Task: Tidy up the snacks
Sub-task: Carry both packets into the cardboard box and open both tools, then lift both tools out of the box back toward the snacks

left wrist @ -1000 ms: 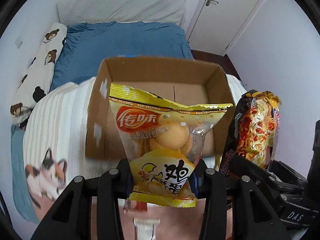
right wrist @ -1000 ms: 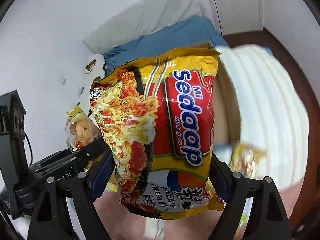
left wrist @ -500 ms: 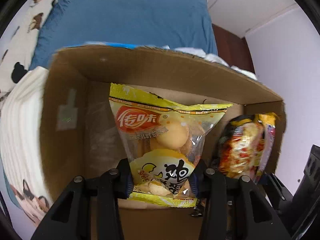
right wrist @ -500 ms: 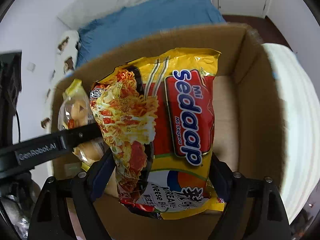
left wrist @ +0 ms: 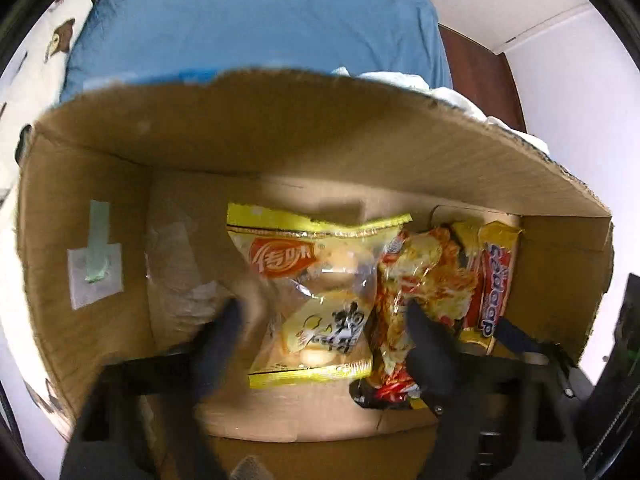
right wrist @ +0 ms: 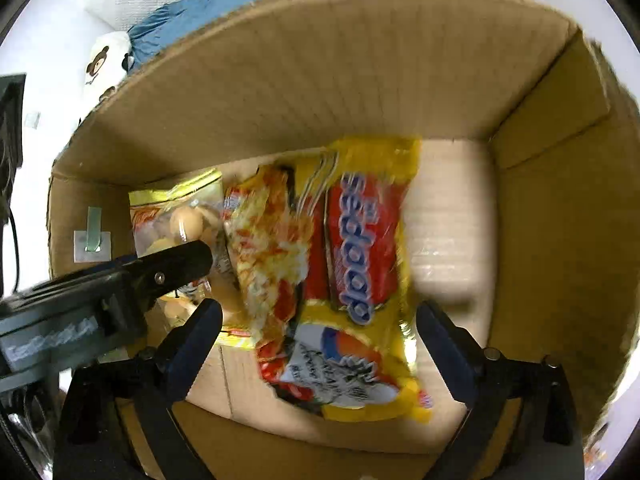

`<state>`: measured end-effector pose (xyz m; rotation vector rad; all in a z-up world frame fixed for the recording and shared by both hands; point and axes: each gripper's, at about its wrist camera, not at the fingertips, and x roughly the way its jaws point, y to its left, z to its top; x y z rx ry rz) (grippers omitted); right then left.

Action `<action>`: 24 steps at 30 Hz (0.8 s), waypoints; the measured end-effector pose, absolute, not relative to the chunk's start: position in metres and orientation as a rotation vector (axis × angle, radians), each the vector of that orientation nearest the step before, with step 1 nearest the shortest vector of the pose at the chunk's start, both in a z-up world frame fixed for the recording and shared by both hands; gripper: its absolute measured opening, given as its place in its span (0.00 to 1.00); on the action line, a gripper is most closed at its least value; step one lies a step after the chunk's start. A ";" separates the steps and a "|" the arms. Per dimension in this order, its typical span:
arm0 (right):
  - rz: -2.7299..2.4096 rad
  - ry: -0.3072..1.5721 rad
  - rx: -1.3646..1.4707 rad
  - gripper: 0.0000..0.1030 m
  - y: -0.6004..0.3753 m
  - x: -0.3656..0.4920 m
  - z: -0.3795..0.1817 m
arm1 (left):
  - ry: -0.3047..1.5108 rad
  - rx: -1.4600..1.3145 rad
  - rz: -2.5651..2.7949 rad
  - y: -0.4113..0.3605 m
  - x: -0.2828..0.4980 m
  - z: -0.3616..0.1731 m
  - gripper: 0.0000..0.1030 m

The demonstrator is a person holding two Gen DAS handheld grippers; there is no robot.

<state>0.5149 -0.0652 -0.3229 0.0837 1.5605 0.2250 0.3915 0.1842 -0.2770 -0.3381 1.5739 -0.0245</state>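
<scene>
While both bags lie in the cardboard box [right wrist: 540, 184] | my left claw [left wrist: 320, 320] and right claw [right wrist: 318, 316] just sprang wide, empty | egg-cake bag [left wrist: 316, 292], noodle packet [right wrist: 340, 264]: light, crinkly, slippery (crushable) | pinch sealed edges.

Both tools' jaws just opened, egg-cake bag [left wrist: 316, 300] and noodle packet [right wrist: 340, 276] released — inside box [right wrist: 360, 72]
</scene>
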 end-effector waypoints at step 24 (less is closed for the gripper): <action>0.179 1.244 0.019 0.98 -0.096 0.379 -0.158 | 1.184 -0.123 0.048 0.182 0.258 -0.158 0.96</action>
